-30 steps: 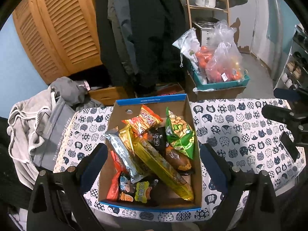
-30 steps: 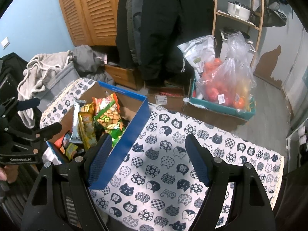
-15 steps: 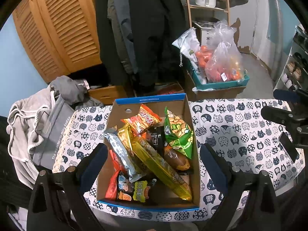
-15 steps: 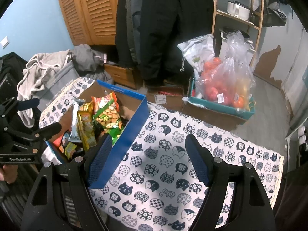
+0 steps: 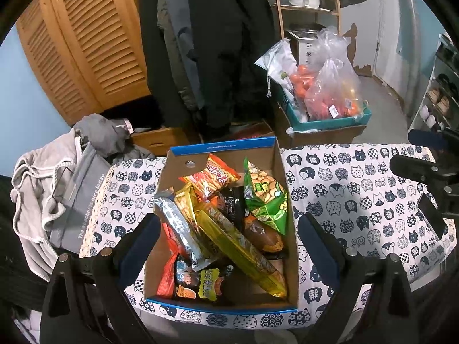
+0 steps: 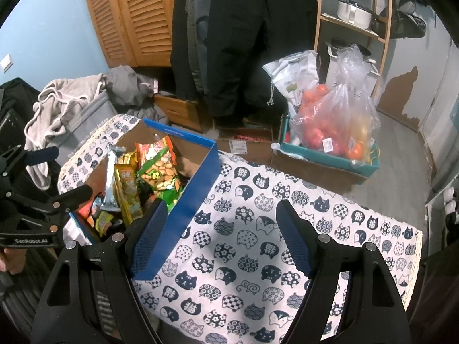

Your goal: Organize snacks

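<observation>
Hovering over the box (image 5: 282, 169) of snacks (image 5: 229, 226), my left claw (image 5: 228, 242) gapes wide and empty. My right claw (image 6: 221, 236) hangs just as wide above the cloth (image 6: 258, 229), gripping nothing.

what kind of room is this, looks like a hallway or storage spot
Probably a home entryway or storage corner, not a kitchen proper. Dark coats hang beside louvered wooden doors, a shoe rack stands along the wall, and bagged produce sits in boxes on the floor.
</observation>
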